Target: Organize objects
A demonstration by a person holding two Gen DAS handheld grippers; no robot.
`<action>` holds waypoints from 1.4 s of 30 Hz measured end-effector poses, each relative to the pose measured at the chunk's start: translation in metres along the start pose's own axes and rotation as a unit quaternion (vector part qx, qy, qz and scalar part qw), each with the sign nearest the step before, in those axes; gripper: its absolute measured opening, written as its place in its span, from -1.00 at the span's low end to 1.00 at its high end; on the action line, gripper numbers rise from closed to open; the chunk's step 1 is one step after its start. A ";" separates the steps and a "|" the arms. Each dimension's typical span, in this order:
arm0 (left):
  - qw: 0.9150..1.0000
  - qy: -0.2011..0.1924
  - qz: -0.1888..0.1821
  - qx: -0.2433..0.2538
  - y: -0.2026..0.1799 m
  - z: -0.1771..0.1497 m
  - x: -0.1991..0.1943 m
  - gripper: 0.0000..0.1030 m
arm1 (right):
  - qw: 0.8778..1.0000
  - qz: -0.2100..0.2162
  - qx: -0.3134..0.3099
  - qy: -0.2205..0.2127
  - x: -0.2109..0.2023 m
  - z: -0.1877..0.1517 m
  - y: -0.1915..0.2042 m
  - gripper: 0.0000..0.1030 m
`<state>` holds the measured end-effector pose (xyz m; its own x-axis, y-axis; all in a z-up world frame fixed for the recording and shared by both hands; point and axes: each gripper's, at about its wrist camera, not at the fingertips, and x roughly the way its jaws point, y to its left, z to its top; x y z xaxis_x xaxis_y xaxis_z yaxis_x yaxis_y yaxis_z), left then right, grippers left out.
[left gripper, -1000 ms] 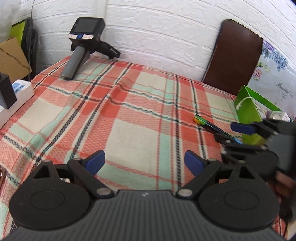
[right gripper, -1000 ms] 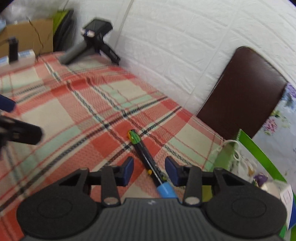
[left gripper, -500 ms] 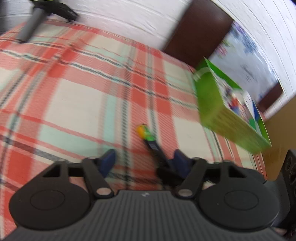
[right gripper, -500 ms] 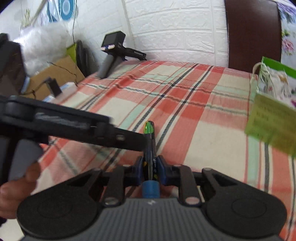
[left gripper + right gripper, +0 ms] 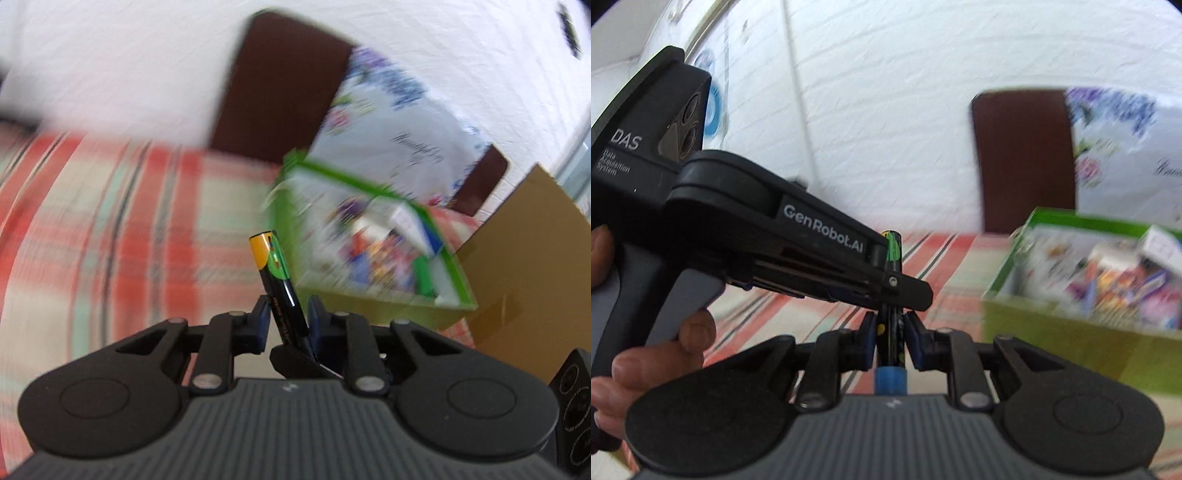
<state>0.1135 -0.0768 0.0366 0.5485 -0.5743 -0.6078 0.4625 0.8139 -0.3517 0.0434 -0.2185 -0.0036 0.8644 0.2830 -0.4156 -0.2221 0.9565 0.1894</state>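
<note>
Both pairs of fingers are closed on the same pen. In the left wrist view the left gripper has its blue pads pressed against the pen, which stands between them with its long axis running up and away from the camera, tipped a little to the left. Its orange and green end points upward, and its black barrel drops down between the pads to where a black finger of the other gripper crosses beneath it.

In the right wrist view the left gripper reaches in from the left, gripped by a hand, and its finger lies across the pen at about mid-length. Below that, the right gripper clamps the lower barrel between its own pads. Here the pen stands nearly upright, its green end at the top and its blue cap at the bottom, close to the camera.

The pen is held in the air above the plaid cloth. To its right sits a green box filled with colourful items, blurred in both views. A brown chair back stands against the white wall, and a cardboard sheet lies at the far right.
</note>
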 end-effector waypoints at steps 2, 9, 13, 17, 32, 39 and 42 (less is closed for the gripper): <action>0.999 -0.011 -0.013 0.028 -0.021 0.024 0.011 -0.54 | 0.999 -0.020 0.011 -0.029 -0.004 0.016 -0.019 -0.65; 0.995 -0.005 -0.013 0.098 -0.068 0.071 0.073 -0.49 | 0.990 -0.067 0.093 -0.078 0.021 0.041 -0.092 -0.65; 0.993 0.004 0.048 0.107 -0.067 0.074 0.103 -0.10 | 0.983 -0.136 0.107 -0.060 0.049 0.033 -0.116 -0.57; 0.994 -0.003 0.059 0.095 -0.056 0.066 0.097 -0.10 | 0.979 -0.143 0.121 -0.078 0.040 0.021 -0.125 -0.44; 0.977 -0.033 0.153 0.145 -0.077 0.006 0.026 0.19 | 0.977 -0.153 0.126 -0.077 -0.046 -0.012 -0.092 -0.41; 0.976 -0.031 0.160 0.146 -0.078 -0.022 0.003 0.25 | 0.978 -0.156 0.112 -0.074 -0.079 -0.022 -0.076 -0.38; 0.975 -0.032 0.163 0.148 -0.078 -0.030 -0.005 0.26 | 0.978 -0.160 0.111 -0.076 -0.091 -0.025 -0.071 -0.38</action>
<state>0.0536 -0.1348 0.0457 0.7379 -0.3013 -0.6040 0.4315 0.8987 0.0788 -0.0309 -0.3106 -0.0014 0.9344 -0.0584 -0.3514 0.1600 0.9502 0.2675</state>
